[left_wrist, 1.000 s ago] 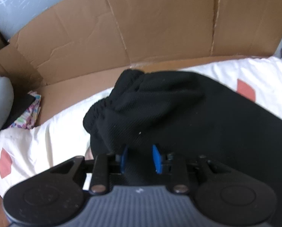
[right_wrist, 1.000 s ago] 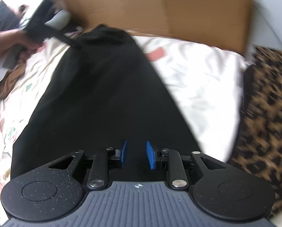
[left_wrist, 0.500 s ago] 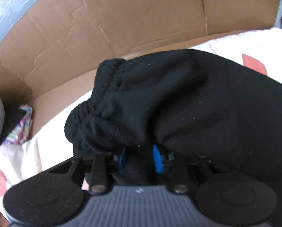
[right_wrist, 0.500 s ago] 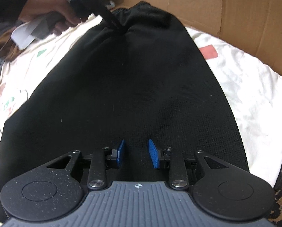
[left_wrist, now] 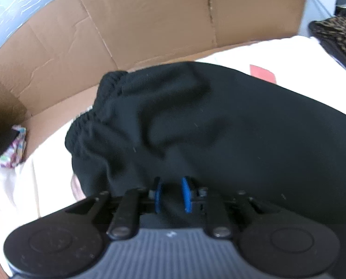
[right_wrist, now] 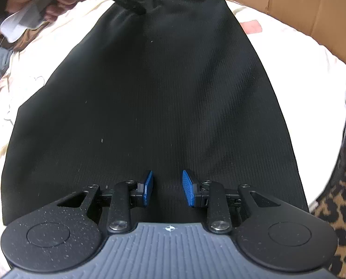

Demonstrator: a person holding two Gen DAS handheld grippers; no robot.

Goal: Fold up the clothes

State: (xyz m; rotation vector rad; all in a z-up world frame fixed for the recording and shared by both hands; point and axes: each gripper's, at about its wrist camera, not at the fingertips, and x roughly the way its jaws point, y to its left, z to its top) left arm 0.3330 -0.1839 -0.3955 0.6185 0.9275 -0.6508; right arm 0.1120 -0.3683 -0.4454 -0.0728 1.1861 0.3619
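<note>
A black ribbed garment (left_wrist: 219, 127) with a gathered elastic waistband (left_wrist: 91, 121) lies stretched over a white sheet. My left gripper (left_wrist: 171, 194) pinches bunched fabric just below the waistband, and its jaws are closing on it. The right wrist view shows the garment (right_wrist: 161, 93) running away from me, with the left gripper's fingers (right_wrist: 131, 5) biting the far end and a hand (right_wrist: 52, 2) holding that tool. My right gripper (right_wrist: 168, 188) sits at the near hem, its blue pads closed on a ridge of black cloth.
A flattened cardboard sheet (left_wrist: 149, 23) stands behind the bed. The white sheet (right_wrist: 300, 69) has red patches. Leopard-print fabric (right_wrist: 340, 197) lies at the right edge, and a colourful cloth (left_wrist: 12, 153) sits far left.
The left gripper's pads have drawn closer together on the fabric and the waistband has shifted right in its view. In the right view the garment now lies straighter and fills more of the picture.
</note>
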